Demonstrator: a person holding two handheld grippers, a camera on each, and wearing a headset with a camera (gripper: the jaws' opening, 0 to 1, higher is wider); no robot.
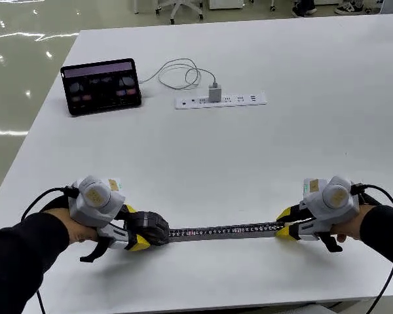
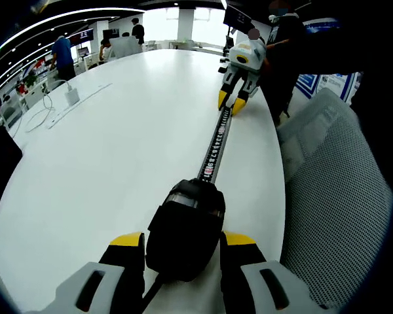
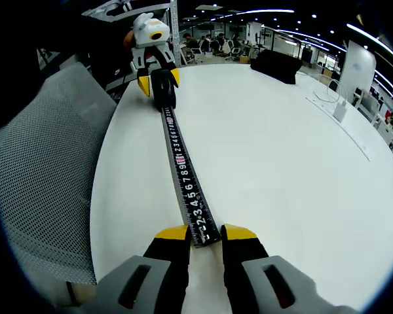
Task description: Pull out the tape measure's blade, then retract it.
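Note:
A black tape measure case (image 1: 150,227) lies near the white table's front edge, and my left gripper (image 1: 134,235) is shut on it. In the left gripper view the case (image 2: 187,226) sits between the yellow-tipped jaws of the left gripper (image 2: 183,241). The blade (image 1: 223,230) is drawn out flat along the table to the right. My right gripper (image 1: 285,222) is shut on the blade's end. In the right gripper view the numbered blade (image 3: 183,167) runs from the right gripper (image 3: 206,237) away to the case (image 3: 165,91).
A tablet (image 1: 101,85) stands at the back left. A white power strip (image 1: 221,100) with a charger and coiled cable (image 1: 177,73) lies behind the middle. The table's front edge (image 1: 203,304) is close to the tape. A grey mesh chair (image 2: 334,196) is beside the table.

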